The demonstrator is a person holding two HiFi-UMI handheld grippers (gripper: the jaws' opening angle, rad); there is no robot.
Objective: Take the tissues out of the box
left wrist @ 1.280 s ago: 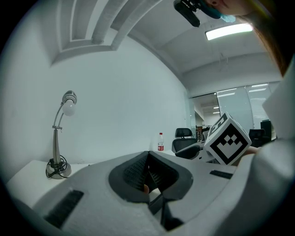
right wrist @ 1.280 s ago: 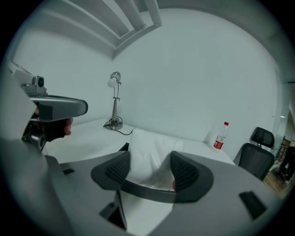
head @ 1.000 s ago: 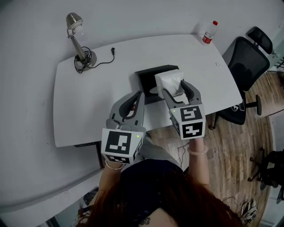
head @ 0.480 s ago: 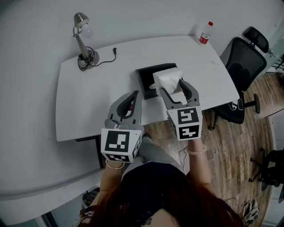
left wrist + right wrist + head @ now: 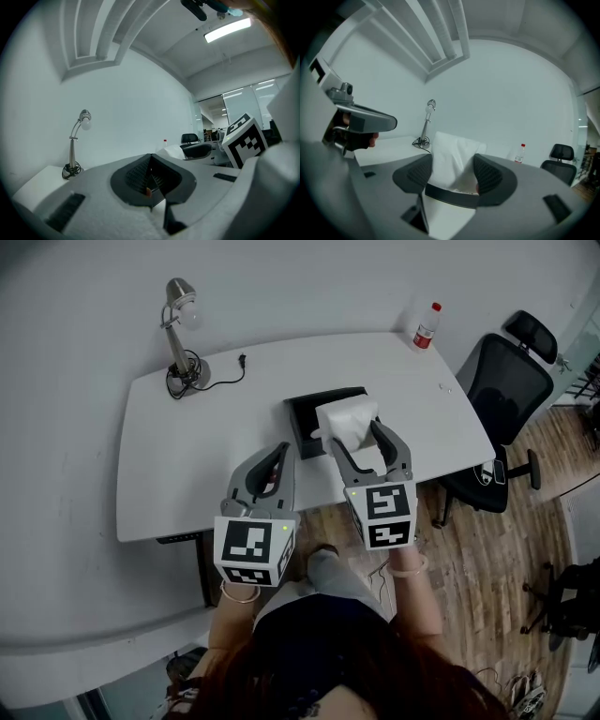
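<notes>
Going left to right in the head view: the desk lamp [image 5: 178, 329] sits at about 10 o'clock on the white desk [image 5: 187, 456] and has nothing to do with the job. Next is the left gripper [image 5: 277, 454], hanging by the desk's near edge at roughly 7 o'clock from the box. Its claw is pressed together with nothing in it, so it's just idling.

The black box [image 5: 302, 411] is mid-desk. The tissues [image 5: 345, 418] are a fat white wad standing up over its right half. The right gripper [image 5: 356, 435] pinches them from both sides, claw wide but pads pressing in.

So I'd call this the pull-out step. Can't tell if the wad's bottom is free of the box yet.

Next move, my guess: hold the squeeze, lift clear, then park the wad on bare desk, maybe at 3 o'clock from the box. The bottle [image 5: 426, 326] at 1 o'clock and the office chair [image 5: 506, 395] at 3 are out of the way.
</notes>
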